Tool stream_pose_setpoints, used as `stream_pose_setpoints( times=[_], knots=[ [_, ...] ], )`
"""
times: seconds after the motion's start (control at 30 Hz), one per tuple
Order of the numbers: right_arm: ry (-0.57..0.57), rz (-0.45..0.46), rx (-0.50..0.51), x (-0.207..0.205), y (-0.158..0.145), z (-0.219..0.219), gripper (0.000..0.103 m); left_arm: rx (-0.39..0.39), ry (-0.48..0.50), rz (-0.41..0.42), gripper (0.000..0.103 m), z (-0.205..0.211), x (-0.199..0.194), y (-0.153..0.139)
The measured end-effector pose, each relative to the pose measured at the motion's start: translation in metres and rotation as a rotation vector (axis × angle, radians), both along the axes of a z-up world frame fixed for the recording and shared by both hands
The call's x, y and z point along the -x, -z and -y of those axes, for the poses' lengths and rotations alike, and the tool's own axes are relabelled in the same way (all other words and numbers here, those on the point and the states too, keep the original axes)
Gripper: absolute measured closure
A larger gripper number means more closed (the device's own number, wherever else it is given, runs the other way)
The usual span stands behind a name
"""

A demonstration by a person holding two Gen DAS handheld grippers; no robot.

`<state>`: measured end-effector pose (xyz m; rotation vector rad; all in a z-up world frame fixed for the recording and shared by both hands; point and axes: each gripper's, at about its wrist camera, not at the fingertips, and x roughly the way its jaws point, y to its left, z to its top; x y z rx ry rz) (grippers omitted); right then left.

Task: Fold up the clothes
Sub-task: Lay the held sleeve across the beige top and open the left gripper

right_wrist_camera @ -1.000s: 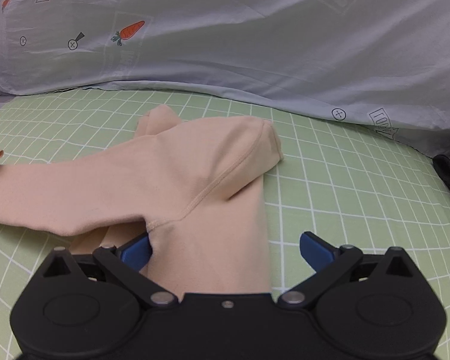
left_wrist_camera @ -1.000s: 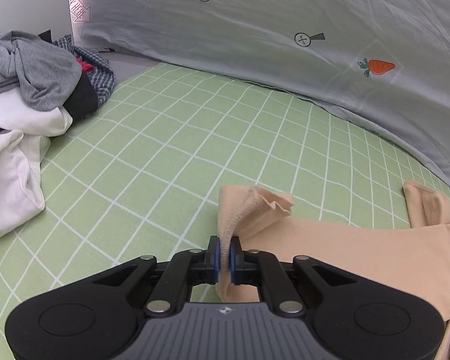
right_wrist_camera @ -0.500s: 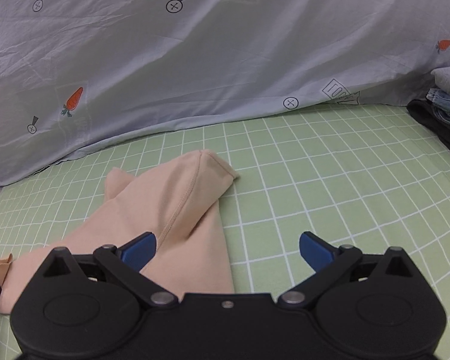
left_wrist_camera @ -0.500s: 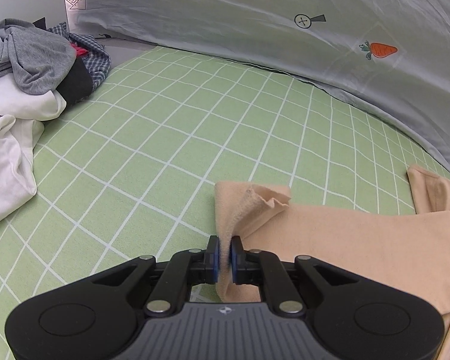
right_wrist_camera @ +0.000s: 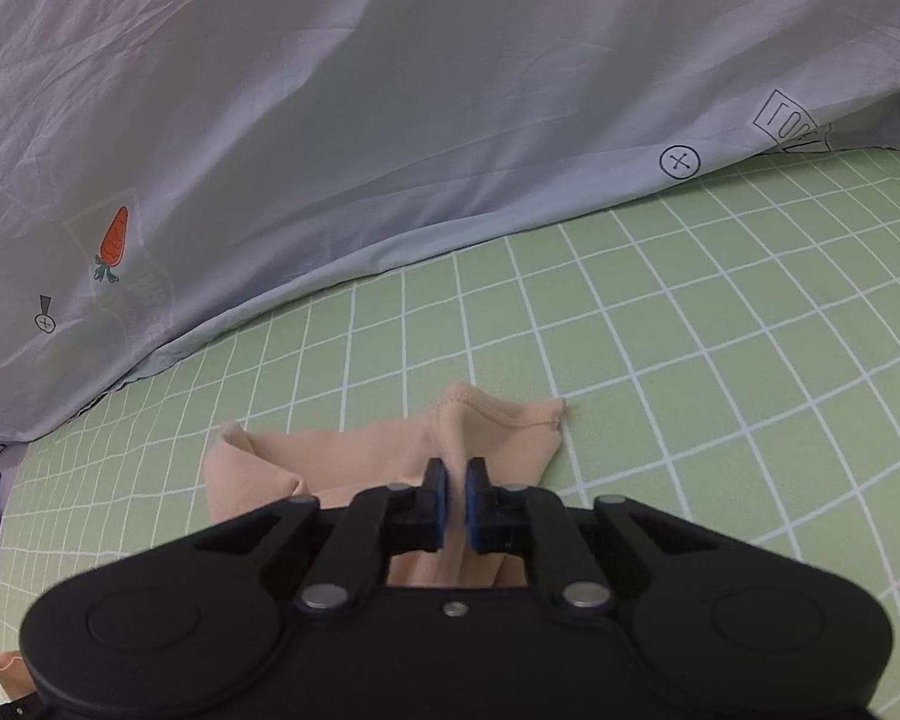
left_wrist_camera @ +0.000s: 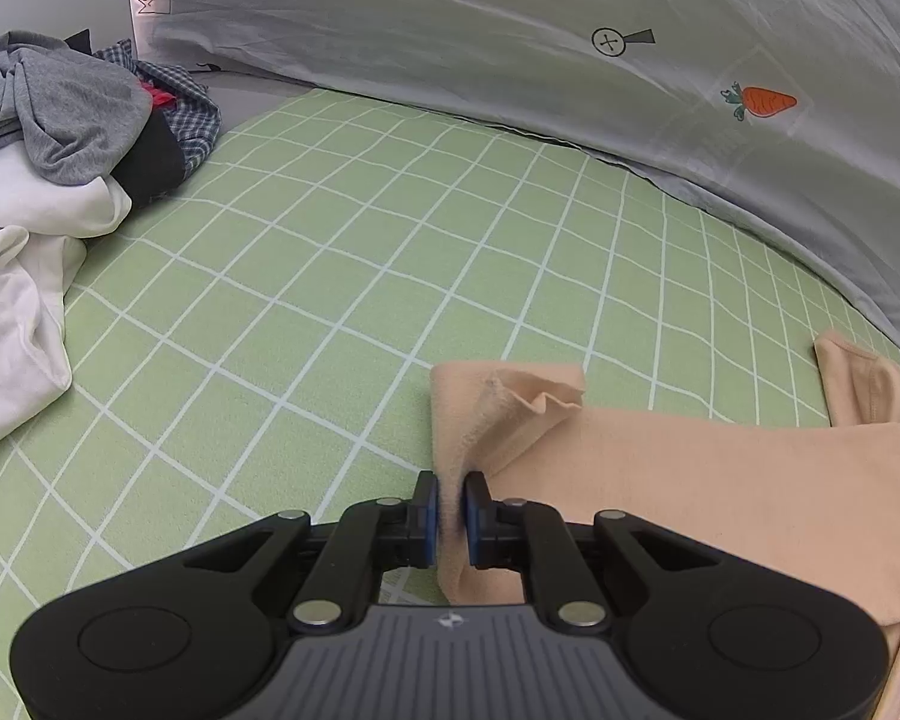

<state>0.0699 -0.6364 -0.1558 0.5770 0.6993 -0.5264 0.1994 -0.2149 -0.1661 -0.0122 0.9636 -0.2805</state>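
A peach-coloured garment (left_wrist_camera: 690, 480) lies stretched across the green checked bed sheet (left_wrist_camera: 330, 270). My left gripper (left_wrist_camera: 448, 483) is shut on a raised ridge of its ruffled end, which stands up between the blue pads. In the right wrist view the garment's other end (right_wrist_camera: 504, 426) shows a stitched seam and a pointed corner. My right gripper (right_wrist_camera: 456, 474) is shut on a fold of it just behind that seam. The fabric under both gripper bodies is hidden.
A heap of grey, white and plaid clothes (left_wrist_camera: 48, 138) sits at the left of the sheet. A grey duvet with carrot prints (left_wrist_camera: 510, 30) bulges along the far side of the bed (right_wrist_camera: 330, 120). Bare sheet lies between the heap and the garment.
My right gripper swung along the garment to its seamed end, and its wide-open jaws shut on the fabric there. My left gripper kept still with its hold.
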Motion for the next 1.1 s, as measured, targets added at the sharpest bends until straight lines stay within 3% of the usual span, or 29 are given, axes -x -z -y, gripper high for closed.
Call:
stream_pose_setpoints(
  times=[0.2,0.33,0.37,0.4,0.43,0.5,0.63,0.83,1.0,1.1],
  knots=[
    [-0.079,-0.109,0.115,-0.035,0.006,-0.002,0.098,-0.002,0.003,0.012,0.091,0.0,0.002,0.001],
    [-0.114,-0.167,0.179,-0.047,0.001,-0.008,0.093,0.035,-0.027,-0.009,0.09,-0.006,0.001,0.001],
    [-0.121,-0.181,0.195,-0.049,-0.001,-0.01,0.088,0.051,-0.04,-0.018,0.09,-0.009,0.0,0.001],
    [-0.117,-0.184,0.211,-0.049,-0.005,-0.011,0.069,0.064,-0.051,-0.027,0.09,-0.011,-0.001,0.001],
    [-0.105,-0.179,0.23,-0.044,-0.01,-0.013,0.041,0.073,-0.057,-0.034,0.09,-0.012,-0.002,0.001],
    [-0.088,-0.166,0.265,-0.032,-0.02,-0.018,0.016,0.069,-0.047,-0.036,0.089,-0.012,-0.001,0.0],
    [-0.073,-0.176,0.31,0.0,-0.028,-0.032,0.001,0.071,-0.067,-0.044,0.085,-0.017,0.002,-0.002],
    [-0.018,-0.248,0.279,0.063,-0.022,-0.048,0.001,0.109,-0.157,-0.027,0.085,-0.04,0.005,-0.009],
    [0.048,-0.261,0.224,0.099,-0.022,-0.054,0.001,0.169,-0.281,-0.092,0.086,-0.063,0.0,-0.002],
    [0.065,-0.268,0.218,0.108,-0.023,-0.057,0.001,0.177,-0.264,-0.091,0.077,-0.061,-0.001,-0.002]
  ],
)
